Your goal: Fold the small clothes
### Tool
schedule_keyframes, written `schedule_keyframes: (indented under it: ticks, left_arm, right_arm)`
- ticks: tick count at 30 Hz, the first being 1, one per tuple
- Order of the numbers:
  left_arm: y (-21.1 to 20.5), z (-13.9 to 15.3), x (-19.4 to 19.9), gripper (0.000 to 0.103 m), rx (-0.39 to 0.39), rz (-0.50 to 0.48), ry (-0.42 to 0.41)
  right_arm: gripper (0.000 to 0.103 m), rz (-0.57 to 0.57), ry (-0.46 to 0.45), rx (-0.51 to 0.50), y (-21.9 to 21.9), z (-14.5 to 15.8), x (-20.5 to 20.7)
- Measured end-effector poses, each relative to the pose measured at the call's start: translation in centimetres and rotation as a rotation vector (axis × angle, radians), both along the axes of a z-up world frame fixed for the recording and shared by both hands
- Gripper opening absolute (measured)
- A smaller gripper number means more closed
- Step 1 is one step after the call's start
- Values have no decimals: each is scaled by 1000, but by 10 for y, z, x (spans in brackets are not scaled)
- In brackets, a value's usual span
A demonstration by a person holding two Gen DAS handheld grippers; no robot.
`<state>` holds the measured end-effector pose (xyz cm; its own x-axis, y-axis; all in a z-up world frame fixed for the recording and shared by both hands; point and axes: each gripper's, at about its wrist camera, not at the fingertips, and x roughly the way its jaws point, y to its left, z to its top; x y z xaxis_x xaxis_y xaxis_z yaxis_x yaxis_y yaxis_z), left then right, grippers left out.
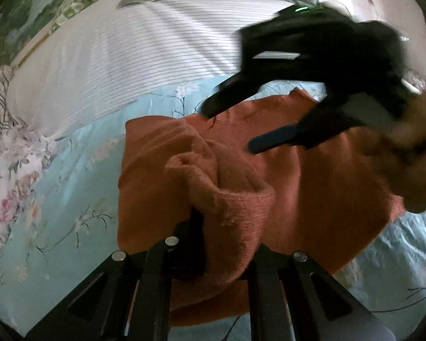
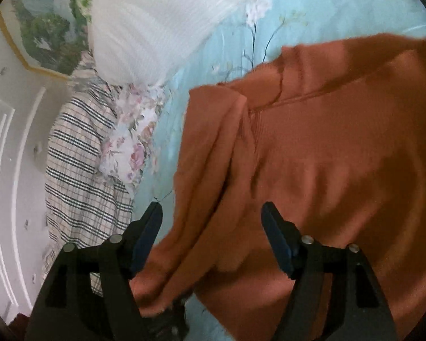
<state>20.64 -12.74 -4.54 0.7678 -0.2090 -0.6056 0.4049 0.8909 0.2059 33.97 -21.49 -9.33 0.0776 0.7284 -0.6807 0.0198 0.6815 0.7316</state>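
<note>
An orange knitted sweater (image 1: 312,199) lies spread on a light blue flowered bedsheet (image 1: 71,199). My left gripper (image 1: 227,236) is shut on one sleeve's cuff, which bunches up over its fingertips and hides them. The right gripper (image 1: 230,129), black and blurred, hangs over the sweater's collar area with its fingers apart; a hand (image 1: 411,164) holds it. In the right wrist view the right gripper (image 2: 211,218) is open just above the sweater (image 2: 326,170). The raised sleeve (image 2: 207,184) runs between its blue pads (image 2: 278,241) without being pinched.
A white striped quilt (image 1: 99,65) lies along the far side of the bed. A flowered pillow (image 2: 127,147) and a plaid cloth (image 2: 79,176) sit at the bed's left edge, next to a white door (image 2: 8,170). A framed picture (image 2: 42,28) hangs on the wall.
</note>
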Motion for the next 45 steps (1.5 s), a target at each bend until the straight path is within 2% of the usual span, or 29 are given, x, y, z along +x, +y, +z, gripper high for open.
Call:
schedule_keyframes:
  ticks: [2,3,6,9,12,15,18,22,25,28,34,36,40,45]
  left_arm:
    - [6,2,-1,10,-13,-3,5]
    - [7,3,-1,10,-9,-5,4]
    - [0,1,-3,10,38,-18,-10]
    - [0,3,-7,10,44,-18,-9]
    - [3,19,-9,10,-19,-24,10]
    - [3,42,-12,10,-146,-68,46]
    - [-16,57,-20,10,-217,-125,66]
    - [-59,54,-25,10,-221,-187,88]
    - [-86,38,-23,10,-237,-225,149]
    - [-105,30,-28,10,-231,-244,184]
    - [-119,37,-36,10,-229,-262,159]
    - [-122,34,-32,10,-225,-261,174]
    - [-131,22,-27,10,-206,-276,208]
    - [-143,7,-36,18,-164,-293,234]
  right_arm:
    - [73,8,31,-9,11,-13,11]
    - [73,14,48,22,20,-20,18]
    - [74,43,41,57,43,-30,33]
    - [21,76,-12,-1,56,-25,42]
    - [19,77,-66,-6,48,-7,42]
    - [19,64,-138,-9,26,24,39]
    - [19,51,-190,-51,-3,47,35]
    - [19,12,-184,-134,-51,51,32]
    - [19,-29,-141,-194,-88,35,22]
    - [19,-59,-114,-201,-111,27,13]
    - [19,-53,-202,-198,-119,47,11]
    - [19,-50,-199,-240,-120,40,12]
    - [19,-77,-167,-262,-134,24,6]
    - [25,-93,-148,-273,-145,12,-1]
